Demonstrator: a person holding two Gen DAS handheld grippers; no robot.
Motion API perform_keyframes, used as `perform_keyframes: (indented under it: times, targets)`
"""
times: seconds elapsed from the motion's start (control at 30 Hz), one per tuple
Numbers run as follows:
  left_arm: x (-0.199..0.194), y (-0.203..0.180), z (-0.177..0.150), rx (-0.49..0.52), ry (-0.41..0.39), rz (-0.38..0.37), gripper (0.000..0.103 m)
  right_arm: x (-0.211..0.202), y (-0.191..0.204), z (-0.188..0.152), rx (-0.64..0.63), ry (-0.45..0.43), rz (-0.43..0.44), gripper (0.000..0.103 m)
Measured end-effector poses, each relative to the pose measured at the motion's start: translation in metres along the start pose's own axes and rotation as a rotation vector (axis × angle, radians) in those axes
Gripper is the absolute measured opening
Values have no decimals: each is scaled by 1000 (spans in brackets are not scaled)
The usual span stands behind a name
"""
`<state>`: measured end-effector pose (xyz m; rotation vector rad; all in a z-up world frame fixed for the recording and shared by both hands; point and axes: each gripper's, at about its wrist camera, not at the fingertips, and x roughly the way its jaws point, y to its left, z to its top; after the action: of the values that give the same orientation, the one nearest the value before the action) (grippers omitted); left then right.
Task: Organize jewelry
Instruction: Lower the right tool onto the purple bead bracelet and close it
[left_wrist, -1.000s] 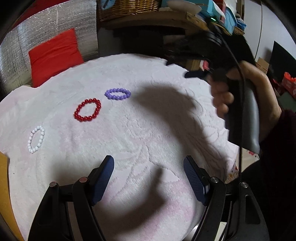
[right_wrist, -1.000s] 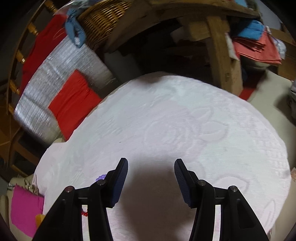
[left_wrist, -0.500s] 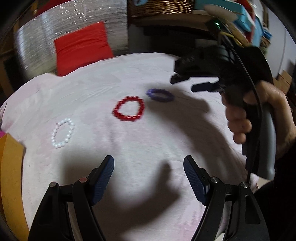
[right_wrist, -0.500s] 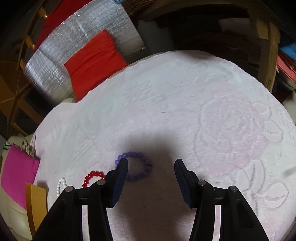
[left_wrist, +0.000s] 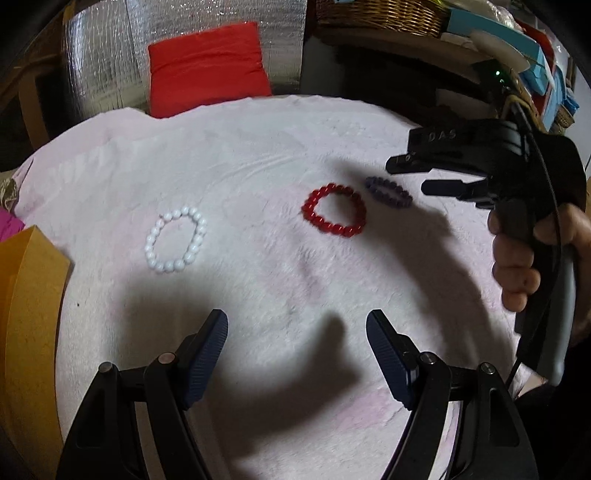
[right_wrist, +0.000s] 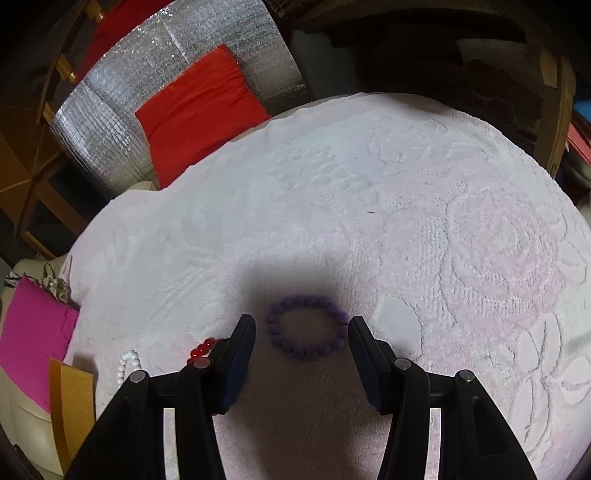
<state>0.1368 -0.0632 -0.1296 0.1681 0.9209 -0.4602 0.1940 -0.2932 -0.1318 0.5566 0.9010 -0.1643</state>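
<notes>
Three bead bracelets lie on the white-pink cloth (left_wrist: 258, 155): a white one (left_wrist: 176, 240), a red one (left_wrist: 334, 210) and a purple one (left_wrist: 388, 191). My left gripper (left_wrist: 297, 332) is open and empty, hovering well short of them. My right gripper (right_wrist: 301, 334) is open and points down at the purple bracelet (right_wrist: 307, 332), which lies between its two fingertips; whether they touch it I cannot tell. In the left wrist view the right gripper (left_wrist: 410, 173) hangs just right of the purple bracelet. Parts of the red (right_wrist: 201, 350) and white (right_wrist: 127, 363) bracelets show left of my right gripper.
A tan cardboard box edge (left_wrist: 26, 295) stands at the cloth's left side. A red cushion (left_wrist: 207, 66) leans on a silver foil sheet (left_wrist: 99, 55) behind the table. A wicker basket (left_wrist: 380, 14) sits on a shelf at the back.
My right gripper has dropped and moved over the purple bracelet, which now sits between its open fingers. The left view has swung left, bringing the bracelets toward the centre.
</notes>
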Motion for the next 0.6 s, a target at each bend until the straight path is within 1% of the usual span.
perform_keyframes:
  times: [0.2,0.27,0.37,0.43,0.5,0.53,0.6]
  targets:
    - [8,14,-1,-18,21,19,78,-9,-7,8,-5,10,58,57]
    - [11,15,1,-23,24,19,78,-10,-12,9,-9,14,59,57]
    - [13,12,5,-7,7,30,78,-10,-24,12,-12,21,48,57]
    - [14,13,9,-5,-8,44,78,-13,-35,16,3,6,31,57]
    - [13,18,12,-14,-30,60,78,-15,-46,19,36,-10,41,56]
    - [13,20,14,-14,-39,74,78,-15,-47,20,43,-11,47,56]
    - [13,24,17,-15,-57,110,78,-7,-41,20,27,3,58,52]
